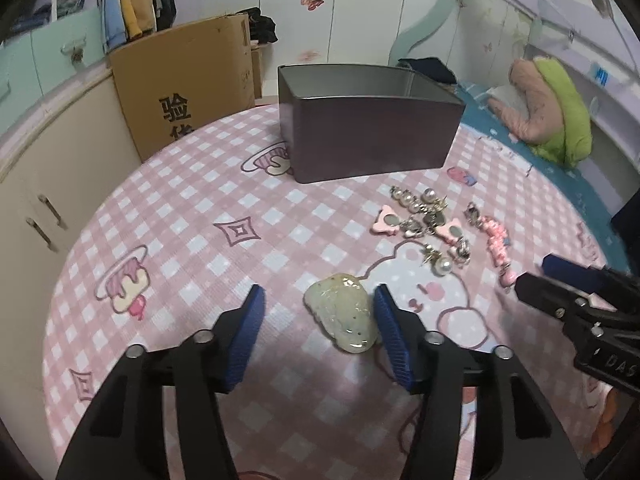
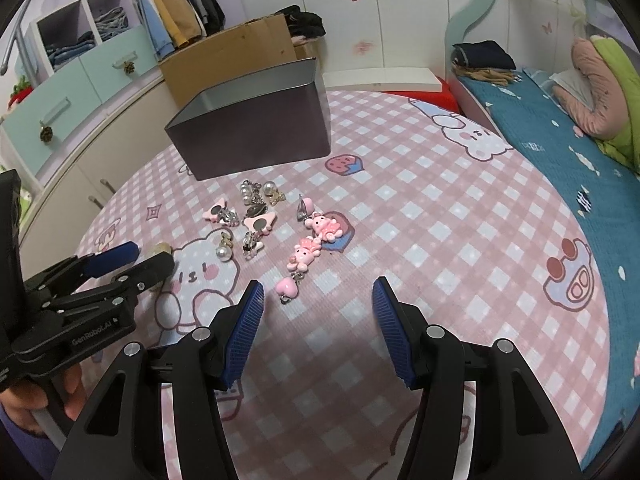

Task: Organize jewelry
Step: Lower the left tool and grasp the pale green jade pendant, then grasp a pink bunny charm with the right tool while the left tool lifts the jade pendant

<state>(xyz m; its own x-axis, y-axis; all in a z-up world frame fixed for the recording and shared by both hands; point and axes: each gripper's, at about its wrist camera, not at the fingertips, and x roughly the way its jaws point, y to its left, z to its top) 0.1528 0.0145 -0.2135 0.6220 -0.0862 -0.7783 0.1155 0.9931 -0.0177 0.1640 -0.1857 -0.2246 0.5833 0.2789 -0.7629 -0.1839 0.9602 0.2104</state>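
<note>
A pale green carved stone pendant [image 1: 344, 316] lies on the pink checked tablecloth [image 1: 200, 216] between the blue pads of my left gripper [image 1: 319, 290]. It sits right against the right pad, far from the left one, and the jaws stand open. Beyond it lies a scatter of pearl and silver earrings [image 1: 424, 216] and a pink bear charm chain [image 2: 316, 240] with a heart [image 2: 287, 287]. My right gripper [image 2: 319, 288] is open and empty, the heart just ahead of its left finger. A dark open tin box [image 1: 360, 136] stands at the back.
A cardboard box [image 1: 180, 92] stands behind the table on the left, beside a cream cabinet [image 1: 40, 200]. A bed with a teal sheet [image 2: 560, 152] and a green and pink cushion [image 1: 552, 112] runs along the right. A hand [image 2: 24, 404] holds the left gripper's handle.
</note>
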